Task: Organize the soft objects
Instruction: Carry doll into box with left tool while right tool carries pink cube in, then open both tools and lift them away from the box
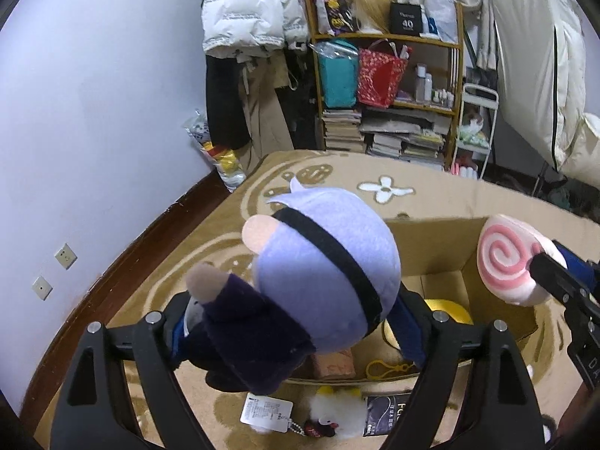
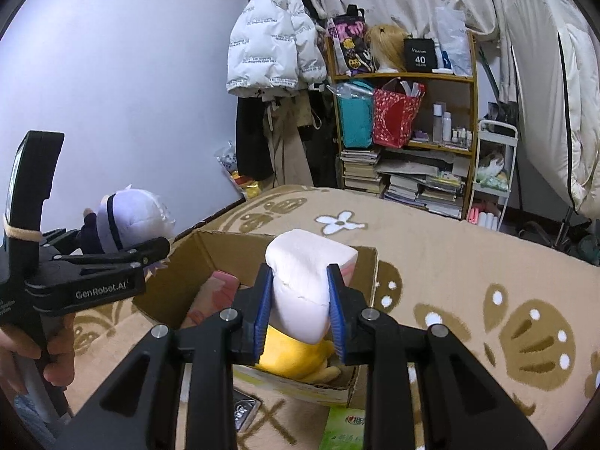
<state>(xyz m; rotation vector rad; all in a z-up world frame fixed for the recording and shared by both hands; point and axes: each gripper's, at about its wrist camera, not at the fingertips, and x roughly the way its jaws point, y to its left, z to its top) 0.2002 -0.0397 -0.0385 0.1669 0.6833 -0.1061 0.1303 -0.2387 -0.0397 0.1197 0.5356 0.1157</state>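
Left grip: your left gripper (image 1: 296, 322) holds the lilac-haired plush doll in dark clothes (image 1: 322, 262) between wide-set jaws, over the open cardboard box (image 2: 221, 258), likely for dropping in.
Right grip: your right gripper (image 2: 300, 311) is clamped on the white plush roll with a pink swirl (image 2: 300, 281), above the yellow plush toy (image 2: 296, 356) already boxed.
Surface: tan patterned carpet (image 2: 468, 262).
Room: cluttered wooden shelf (image 2: 412, 78), pale wall.

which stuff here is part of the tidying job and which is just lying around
Part of the job:
- lilac-headed plush doll in dark clothes, between the left gripper's pads
- pink-and-white swirl plush, clamped in the right gripper
- open cardboard box
- yellow plush inside it

Just lying about:
- white puffer jacket
- wooden shelf
- stacked books
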